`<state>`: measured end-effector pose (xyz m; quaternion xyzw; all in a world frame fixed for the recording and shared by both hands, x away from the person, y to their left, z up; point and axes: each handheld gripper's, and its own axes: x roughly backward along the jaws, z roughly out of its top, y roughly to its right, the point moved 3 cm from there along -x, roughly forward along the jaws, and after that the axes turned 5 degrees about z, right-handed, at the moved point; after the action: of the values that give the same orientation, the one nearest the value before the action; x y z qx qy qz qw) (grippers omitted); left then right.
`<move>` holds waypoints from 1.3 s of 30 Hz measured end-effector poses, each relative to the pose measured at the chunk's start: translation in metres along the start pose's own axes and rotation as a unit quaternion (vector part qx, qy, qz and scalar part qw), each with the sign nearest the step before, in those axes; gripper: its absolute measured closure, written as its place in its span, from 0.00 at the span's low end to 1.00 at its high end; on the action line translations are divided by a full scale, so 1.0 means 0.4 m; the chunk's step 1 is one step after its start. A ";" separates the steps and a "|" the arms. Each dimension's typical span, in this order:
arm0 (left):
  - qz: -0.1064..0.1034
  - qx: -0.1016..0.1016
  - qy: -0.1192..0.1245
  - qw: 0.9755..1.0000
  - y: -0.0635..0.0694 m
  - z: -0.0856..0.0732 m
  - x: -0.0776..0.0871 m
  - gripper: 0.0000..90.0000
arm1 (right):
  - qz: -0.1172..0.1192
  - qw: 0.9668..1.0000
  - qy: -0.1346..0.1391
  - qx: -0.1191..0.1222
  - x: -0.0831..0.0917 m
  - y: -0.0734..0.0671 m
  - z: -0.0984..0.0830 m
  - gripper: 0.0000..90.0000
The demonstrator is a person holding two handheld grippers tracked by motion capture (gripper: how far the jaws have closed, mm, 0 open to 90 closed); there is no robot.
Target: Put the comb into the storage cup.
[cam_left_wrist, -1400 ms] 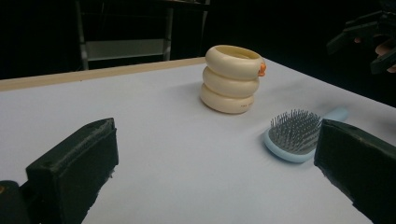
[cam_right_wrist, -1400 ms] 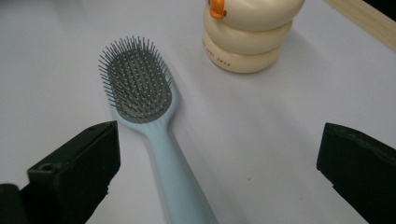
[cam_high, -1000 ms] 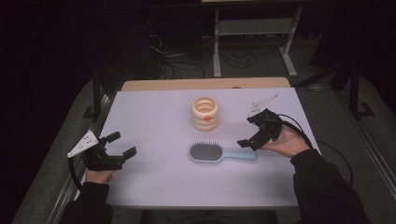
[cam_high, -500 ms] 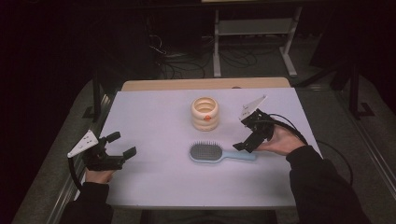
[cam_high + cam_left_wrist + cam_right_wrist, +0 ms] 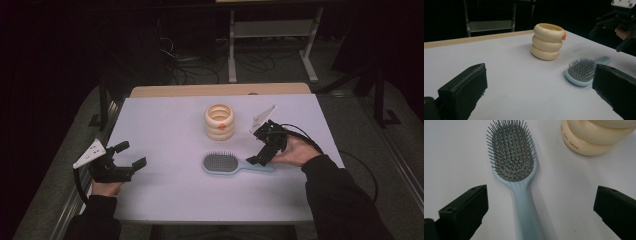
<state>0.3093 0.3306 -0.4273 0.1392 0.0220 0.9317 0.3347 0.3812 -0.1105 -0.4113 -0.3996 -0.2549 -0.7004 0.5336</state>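
Lettering "THE JODY SWAN" marks cream ring stack [image 5: 596,137] beside hairbrush [image 5: 515,170].

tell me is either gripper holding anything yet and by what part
Nothing is held. The right gripper is open above the hairbrush handle; the left gripper is open, away from it.

Hairbrush [image 5: 235,164] on table [image 5: 165,130], just before ring stack [image 5: 219,121]
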 end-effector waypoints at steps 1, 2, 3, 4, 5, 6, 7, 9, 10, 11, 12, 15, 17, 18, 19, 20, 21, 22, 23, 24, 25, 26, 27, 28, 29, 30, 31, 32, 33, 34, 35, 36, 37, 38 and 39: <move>0.000 0.000 0.000 1.000 0.000 0.000 0.000 0.00 | 0.001 1.000 -0.001 0.000 -0.002 0.001 -0.001 0.00; 0.000 0.000 0.000 1.000 0.000 0.000 0.000 0.00 | 0.001 1.000 -0.003 0.001 -0.005 0.003 -0.001 0.00; 0.001 0.001 -0.001 1.000 0.000 0.000 0.000 0.00 | 0.002 1.000 -0.004 0.000 -0.007 0.004 -0.002 0.00; 0.001 0.000 -0.001 1.000 -0.001 -0.001 0.000 0.00 | 0.003 1.000 -0.006 0.001 -0.010 0.004 -0.003 0.00; 0.001 0.001 -0.001 1.000 -0.001 -0.001 -0.001 0.00 | 0.005 1.000 -0.007 0.003 -0.012 0.005 -0.003 0.00; 0.001 0.001 -0.002 1.000 -0.001 -0.001 -0.001 0.00 | 0.006 1.000 -0.009 0.004 -0.014 0.005 -0.003 0.00; 0.001 0.001 -0.002 1.000 -0.001 -0.001 -0.001 0.00 | 0.007 1.000 -0.009 0.005 -0.016 0.005 -0.003 0.00; 0.001 0.001 -0.002 1.000 -0.001 -0.001 -0.002 0.00 | 0.009 1.000 -0.009 0.008 -0.021 0.006 -0.003 0.00; 0.002 0.002 -0.003 1.000 -0.001 -0.001 -0.002 0.00 | 0.011 1.000 -0.011 0.007 -0.023 0.005 -0.004 0.00; 0.002 0.002 -0.003 1.000 -0.001 -0.002 -0.002 0.00 | 0.012 1.000 -0.012 0.008 -0.026 0.006 -0.004 0.00; 0.002 0.002 -0.003 1.000 -0.001 -0.002 -0.002 0.00 | 0.012 1.000 -0.012 0.008 -0.026 0.006 -0.004 0.00; 0.003 0.001 -0.005 1.000 -0.001 -0.002 -0.003 0.00 | 0.017 1.000 -0.021 0.012 -0.040 0.008 -0.007 0.00; 0.003 0.000 -0.006 1.000 -0.001 -0.003 -0.004 0.00 | 0.019 0.999 -0.024 0.014 -0.047 0.009 -0.008 0.00; 0.003 -0.001 -0.006 1.000 -0.001 -0.003 -0.004 0.00 | 0.020 0.999 -0.026 0.017 -0.050 0.009 -0.008 0.00; 0.002 -0.001 -0.006 1.000 -0.001 -0.003 -0.005 0.00 | 0.020 0.999 -0.027 0.018 -0.054 0.007 -0.008 0.00; 0.002 0.000 -0.007 1.000 -0.001 -0.003 -0.005 0.00 | 0.021 0.999 -0.030 0.020 -0.058 0.006 -0.008 0.00; 0.002 0.000 -0.007 1.000 -0.001 -0.003 -0.006 0.00 | 0.021 0.999 -0.031 0.023 -0.062 0.006 -0.007 0.00; 0.002 -0.001 -0.007 1.000 -0.001 -0.003 -0.005 0.00 | 0.022 0.999 -0.033 0.025 -0.066 0.005 -0.006 0.00; 0.002 -0.001 -0.006 1.000 0.000 -0.003 -0.005 0.00 | 0.023 0.999 -0.034 0.026 -0.069 0.004 -0.006 0.00; 0.002 -0.001 -0.006 1.000 0.000 -0.003 -0.005 0.00 | 0.023 0.999 -0.037 0.028 -0.074 0.004 -0.005 0.00; 0.002 -0.001 -0.006 1.000 0.000 -0.003 -0.004 0.00 | 0.024 0.999 -0.039 0.029 -0.077 0.003 -0.005 0.00; 0.002 -0.001 -0.006 1.000 0.000 -0.003 -0.004 0.00 | 0.025 0.998 -0.041 0.030 -0.083 0.002 -0.005 0.00; 0.002 -0.001 -0.005 1.000 0.000 -0.002 -0.004 0.00 | 0.025 0.998 -0.045 0.029 -0.085 0.000 -0.005 0.00; 0.002 -0.001 -0.005 1.000 0.000 -0.002 -0.003 0.00 | 0.026 0.998 -0.047 0.031 -0.090 0.000 -0.005 0.00; 0.002 -0.001 -0.005 1.000 0.000 -0.002 -0.003 0.00 | 0.027 0.998 -0.049 0.033 -0.094 -0.001 -0.005 0.00; 0.001 -0.001 -0.005 1.000 0.000 -0.002 -0.003 0.00 | 0.028 0.998 -0.052 0.034 -0.100 -0.002 -0.005 0.00; 0.002 -0.002 -0.006 1.000 0.000 -0.002 -0.003 0.00 | 0.029 0.997 -0.055 0.035 -0.103 -0.003 -0.006 0.00; 0.001 -0.001 -0.005 1.000 0.000 -0.002 -0.003 0.00 | 0.029 0.997 -0.059 0.036 -0.108 -0.004 -0.006 0.00; 0.001 -0.001 -0.005 1.000 0.000 -0.002 -0.003 0.00 | 0.029 0.997 -0.061 0.038 -0.113 -0.003 -0.007 0.00; 0.001 -0.001 -0.005 1.000 0.000 -0.003 -0.004 0.00 | 0.030 0.997 -0.063 0.038 -0.115 -0.003 -0.007 0.00; 0.001 -0.001 -0.006 1.000 0.001 -0.003 -0.004 0.00 | 0.032 0.997 -0.065 0.040 -0.119 -0.003 -0.008 0.01; 0.001 -0.001 -0.006 1.000 0.001 -0.003 -0.004 0.00 | 0.033 0.996 -0.067 0.042 -0.122 -0.003 -0.008 0.02; 0.001 -0.001 -0.006 1.000 0.001 -0.003 -0.004 0.00 | 0.035 0.996 -0.069 0.043 -0.124 -0.004 -0.008 0.03; 0.001 -0.001 -0.006 1.000 0.001 -0.003 -0.004 0.00 | 0.036 0.996 -0.070 0.043 -0.125 -0.004 -0.008 0.04; 0.001 -0.001 -0.006 1.000 0.001 -0.003 -0.004 0.00 | 0.038 0.996 -0.073 0.044 -0.128 -0.005 -0.009 0.06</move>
<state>0.3099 0.3293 -0.4287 0.1443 0.0186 0.9313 0.3338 0.3839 -0.0848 -0.4556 -0.4352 -0.3078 -0.6368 0.5570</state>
